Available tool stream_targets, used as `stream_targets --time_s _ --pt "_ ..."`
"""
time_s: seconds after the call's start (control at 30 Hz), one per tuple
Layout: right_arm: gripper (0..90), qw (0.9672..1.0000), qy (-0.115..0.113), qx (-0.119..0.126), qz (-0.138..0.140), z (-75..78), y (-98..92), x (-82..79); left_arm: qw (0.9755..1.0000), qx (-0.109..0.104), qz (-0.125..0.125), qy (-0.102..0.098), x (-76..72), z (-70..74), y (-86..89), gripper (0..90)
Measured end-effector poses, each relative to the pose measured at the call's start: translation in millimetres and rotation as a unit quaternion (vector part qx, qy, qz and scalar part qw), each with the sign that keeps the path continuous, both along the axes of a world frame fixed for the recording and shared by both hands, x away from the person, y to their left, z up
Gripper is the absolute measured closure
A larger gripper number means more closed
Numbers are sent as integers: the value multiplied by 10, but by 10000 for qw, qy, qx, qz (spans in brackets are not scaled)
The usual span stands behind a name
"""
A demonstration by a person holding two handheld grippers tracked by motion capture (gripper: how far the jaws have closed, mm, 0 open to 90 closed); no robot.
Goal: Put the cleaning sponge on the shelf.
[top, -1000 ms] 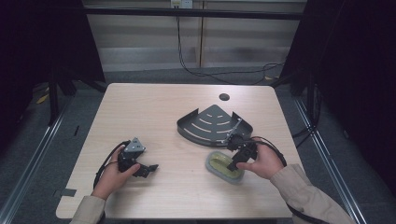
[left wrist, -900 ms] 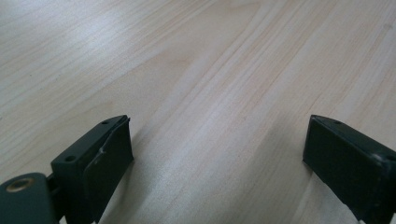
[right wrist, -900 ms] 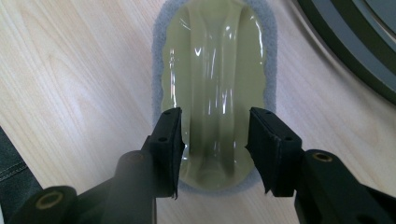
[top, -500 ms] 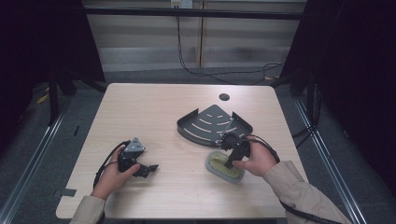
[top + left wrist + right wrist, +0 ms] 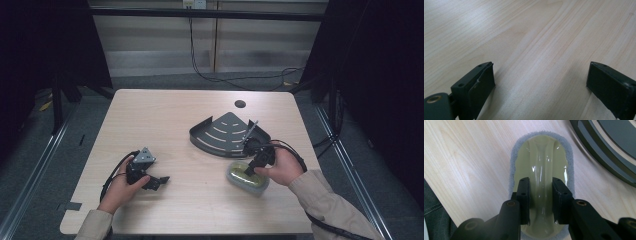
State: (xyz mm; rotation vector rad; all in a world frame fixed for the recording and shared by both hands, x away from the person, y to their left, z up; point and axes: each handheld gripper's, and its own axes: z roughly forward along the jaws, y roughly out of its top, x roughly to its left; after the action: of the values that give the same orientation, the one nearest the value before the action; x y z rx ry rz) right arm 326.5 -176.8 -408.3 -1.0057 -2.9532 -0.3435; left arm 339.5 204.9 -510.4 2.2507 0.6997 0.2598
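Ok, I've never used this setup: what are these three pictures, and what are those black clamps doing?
The wide picture looks down on a wooden table. A person holds a two-jaw gripper in each hand. The other two pictures come from cameras riding on those grippers, looking along their black jaws. The left gripper is open over bare wood. The right gripper has its jaws around the raised handle of a yellow-green scrubbing pad with a grey sponge edge; the grip looks closed. Beside the pad lies a dark fan-shaped slotted rack.
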Motion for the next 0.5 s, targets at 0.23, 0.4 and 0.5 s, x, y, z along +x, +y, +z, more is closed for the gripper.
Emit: stream_targets --time_s 0.23,0.4,0.5 --pt "708 10000 -16 43 -2 79 -23 18 10000 -14 19 7 -2 -1 -2 73" --pt "709 9999 -54 159 -27 161 -43 38 10000 -21 18 0 -2 -2 -2 73" --pt "709 9998 -82 188 -30 210 -54 48 10000 -15 15 1 -1 -1 -2 72"
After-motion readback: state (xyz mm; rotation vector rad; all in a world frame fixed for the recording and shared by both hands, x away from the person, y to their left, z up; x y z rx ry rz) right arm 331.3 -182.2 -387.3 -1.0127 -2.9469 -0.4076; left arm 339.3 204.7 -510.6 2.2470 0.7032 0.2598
